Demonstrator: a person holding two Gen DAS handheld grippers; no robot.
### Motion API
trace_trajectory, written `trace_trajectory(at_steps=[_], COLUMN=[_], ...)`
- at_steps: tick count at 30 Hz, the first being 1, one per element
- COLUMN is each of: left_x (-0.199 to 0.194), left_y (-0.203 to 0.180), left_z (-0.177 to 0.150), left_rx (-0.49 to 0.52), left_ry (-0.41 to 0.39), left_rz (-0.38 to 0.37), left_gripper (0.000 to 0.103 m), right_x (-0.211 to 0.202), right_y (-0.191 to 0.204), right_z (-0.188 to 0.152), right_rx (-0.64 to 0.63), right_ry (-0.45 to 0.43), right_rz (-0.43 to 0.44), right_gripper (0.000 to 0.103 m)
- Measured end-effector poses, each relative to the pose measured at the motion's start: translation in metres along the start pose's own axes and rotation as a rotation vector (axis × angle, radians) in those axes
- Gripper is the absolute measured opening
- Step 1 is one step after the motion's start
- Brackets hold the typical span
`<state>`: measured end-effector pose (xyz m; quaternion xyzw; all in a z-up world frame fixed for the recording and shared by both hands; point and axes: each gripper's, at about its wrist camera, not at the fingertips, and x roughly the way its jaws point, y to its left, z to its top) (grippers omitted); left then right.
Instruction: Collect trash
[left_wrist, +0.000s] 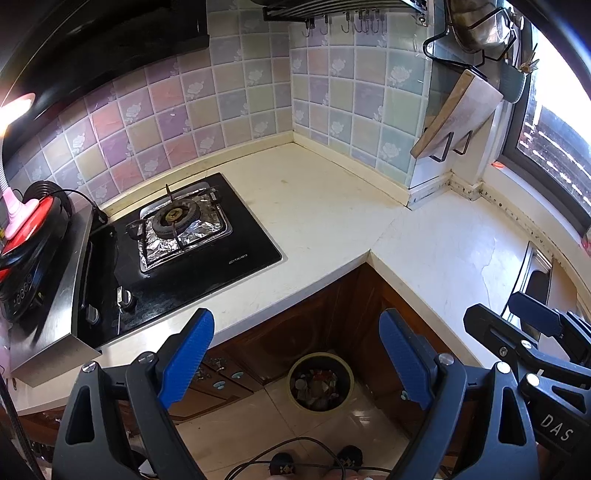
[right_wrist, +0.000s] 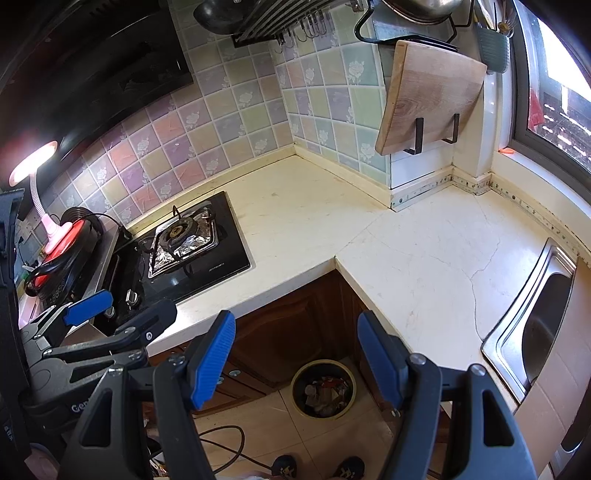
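The trash bin (left_wrist: 320, 382) stands on the tiled floor (left_wrist: 236, 424) in the inner corner of the L-shaped tabletop (left_wrist: 325, 210), against the brown cabinet doors (left_wrist: 295, 332). It holds mixed scraps, too small and dark to name one by one. The left claw (left_wrist: 297, 360) hangs above it with its blue pads spread wide and nothing between them; the right claw (right_wrist: 295, 360) is likewise spread and empty, beside the left. Each claw's body cuts off the lower corners of its own view, and only the toes of two shoes (right_wrist: 317, 467) show at the bottom edge. A dark cable (right_wrist: 225, 439) loops across the floor near the bin. The tabletop's bare stretch runs from the gas hob (left_wrist: 184, 229) to the steel sink (right_wrist: 535, 321), whose far end is cut off. A wooden cutting board (right_wrist: 432, 96) hangs on the wall.
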<state>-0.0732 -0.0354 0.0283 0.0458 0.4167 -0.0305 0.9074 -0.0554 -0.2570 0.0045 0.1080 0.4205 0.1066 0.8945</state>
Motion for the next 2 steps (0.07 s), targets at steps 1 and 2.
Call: trace_trajectory(at_steps=[1,2], left_x=[0.0007,0.0013], left_y=[0.0008,0.0015], left_z=[0.0003,0.0002], left_rx=[0.002,0.004], left_ry=[0.002,0.003], left_rz=[0.000,-0.001], left_gripper=[0.089,0.089], right_x=[0.0004,0.0008], right_y=[-0.0014,-0.0005], right_z=[0.0009,0.0010], right_rx=[-0.001,0.001], right_ry=[0.001,0.002], right_rz=[0.002,0.000], right_gripper=[0.070,0.070])
